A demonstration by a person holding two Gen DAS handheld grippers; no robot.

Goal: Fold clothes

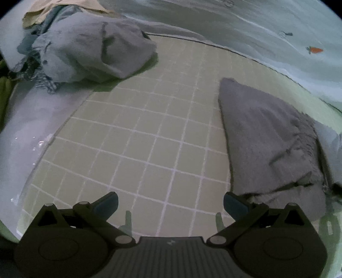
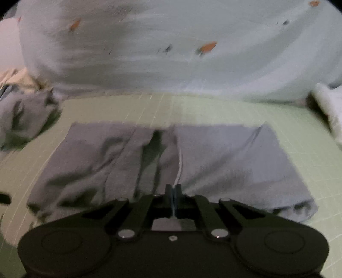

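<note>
A pair of grey shorts (image 2: pixel 162 162) lies spread on the green grid mat (image 2: pixel 235 111), legs pointing away. My right gripper (image 2: pixel 173 189) is shut on the shorts at the near waist edge, where a white drawstring runs. In the left wrist view the same grey shorts (image 1: pixel 267 141) lie at the right. My left gripper (image 1: pixel 170 202) is open and empty over the bare mat (image 1: pixel 149 132), just left of the shorts.
A heap of unfolded clothes (image 1: pixel 89 53) lies at the mat's far left, with a beige garment (image 1: pixel 59 8) behind it; it shows as a grey heap (image 2: pixel 23 115) in the right wrist view. A pale sheet with orange carrot prints (image 2: pixel 192 53) lies beyond the mat.
</note>
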